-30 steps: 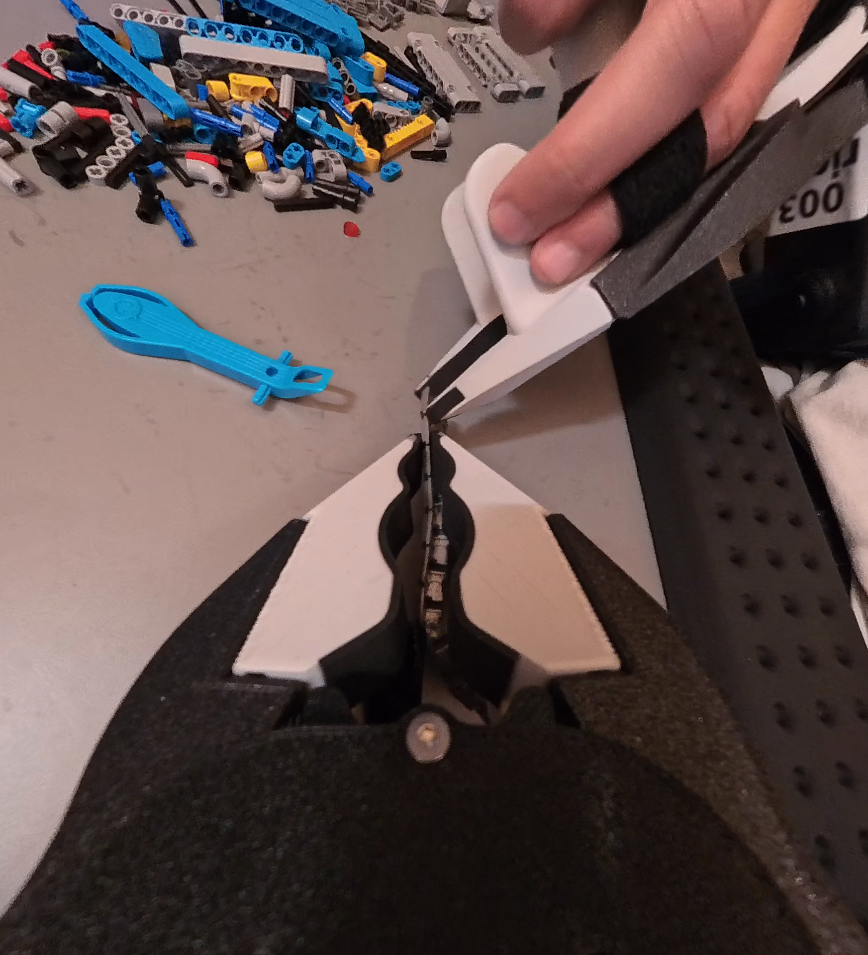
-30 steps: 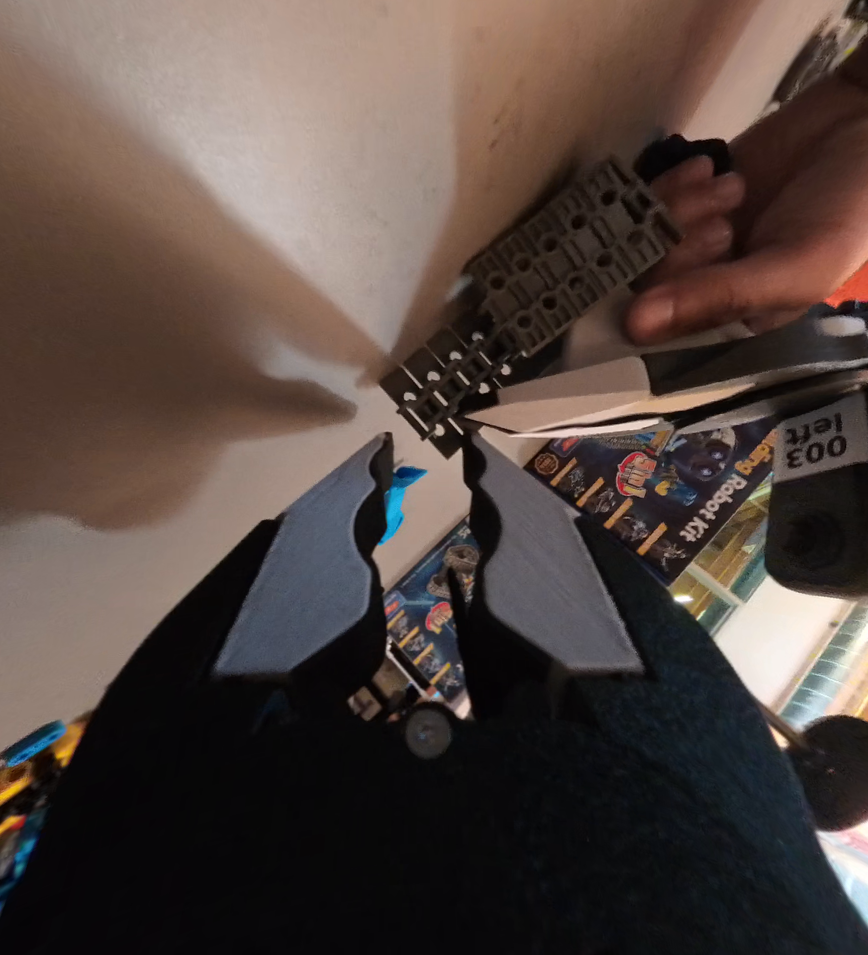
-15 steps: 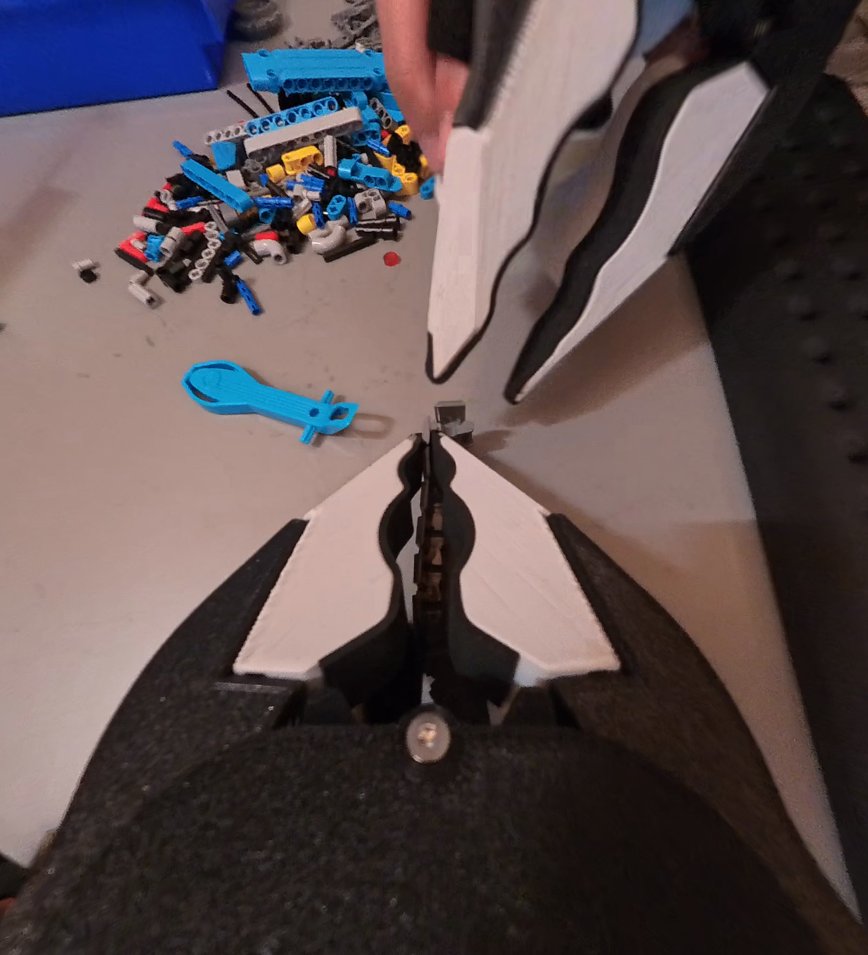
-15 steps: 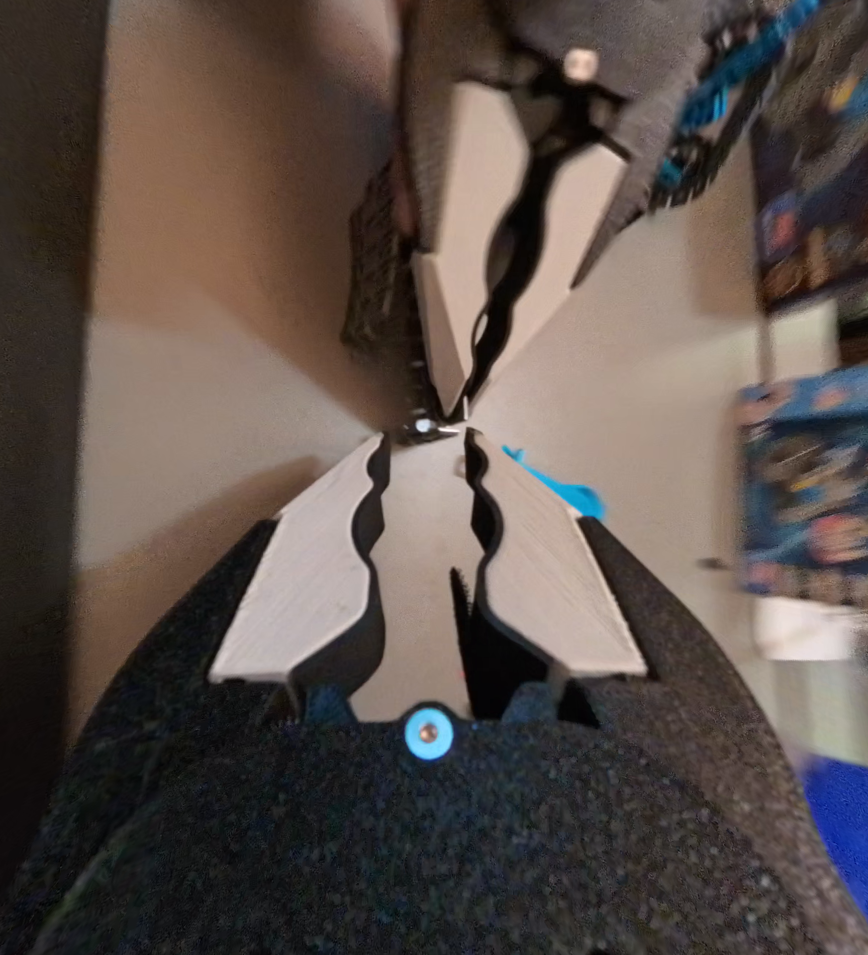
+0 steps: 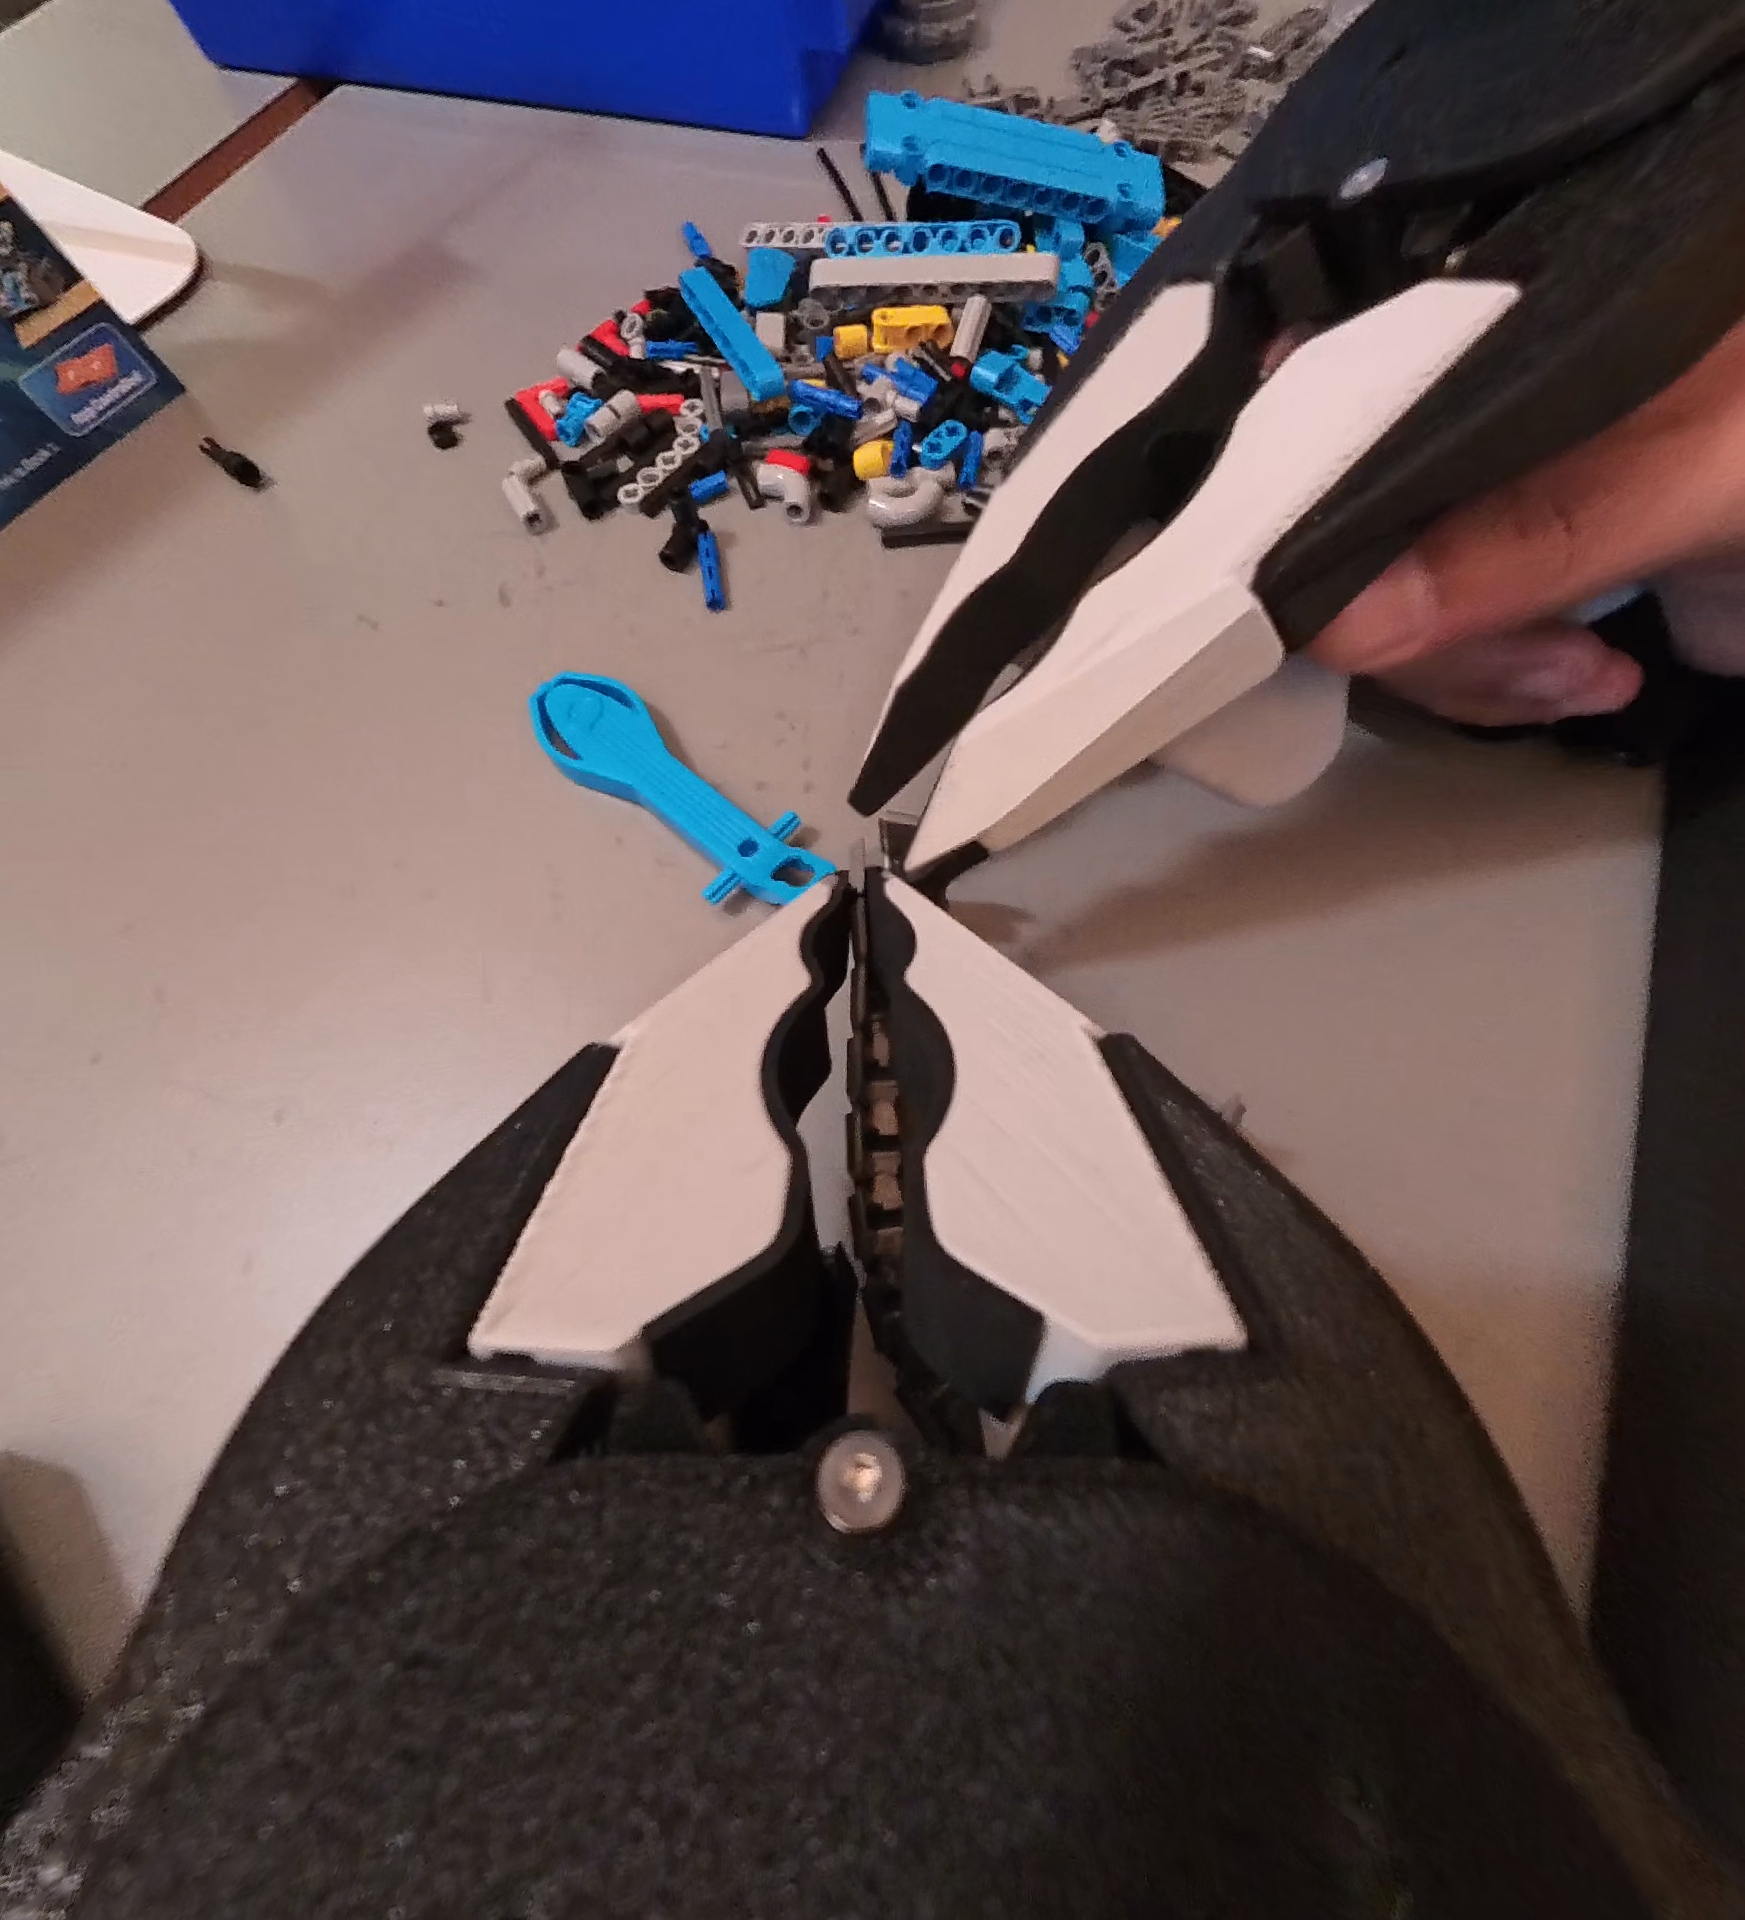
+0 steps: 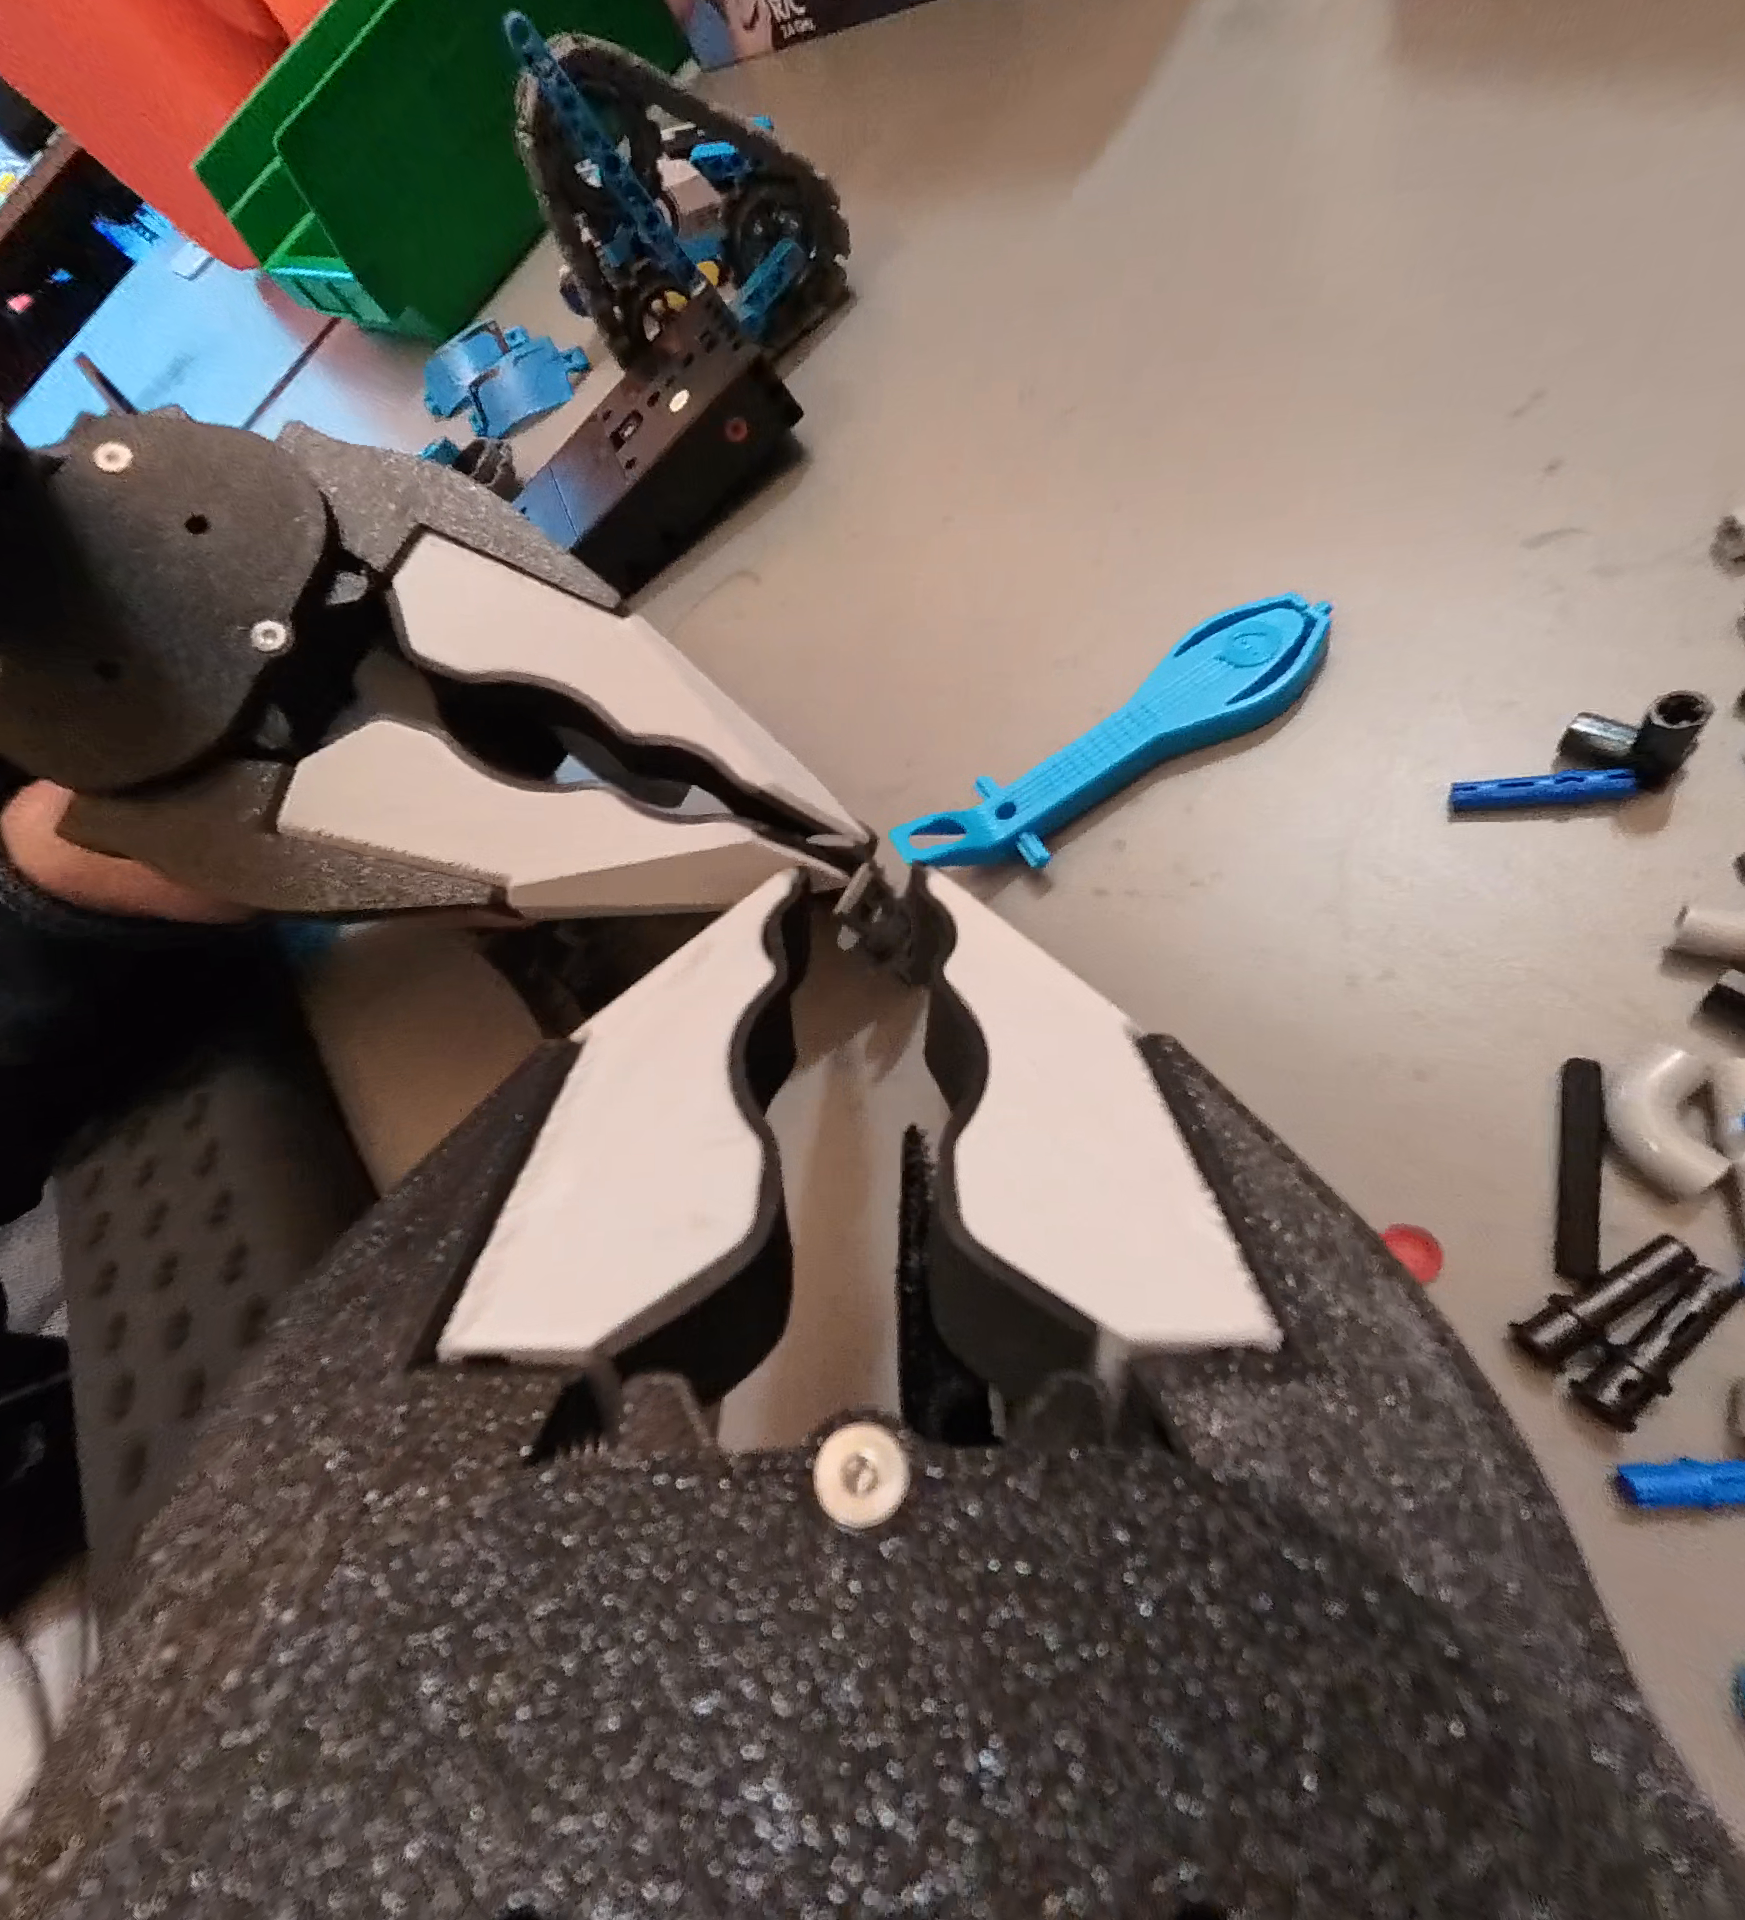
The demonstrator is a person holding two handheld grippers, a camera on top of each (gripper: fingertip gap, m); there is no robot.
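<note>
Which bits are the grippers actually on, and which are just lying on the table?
In hand: dark grey studded strip, clamped in the left gripper; right gripper open at its end.
Lying about: blue flat tool, loose parts pile, tracked model, blue bin.

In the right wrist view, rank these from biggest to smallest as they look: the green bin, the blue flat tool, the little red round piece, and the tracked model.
1. green bin and tracked model: similar spread, both far off and the bin cut off, so unranked
2. blue flat tool
3. red round piece, clearly smallest
</note>
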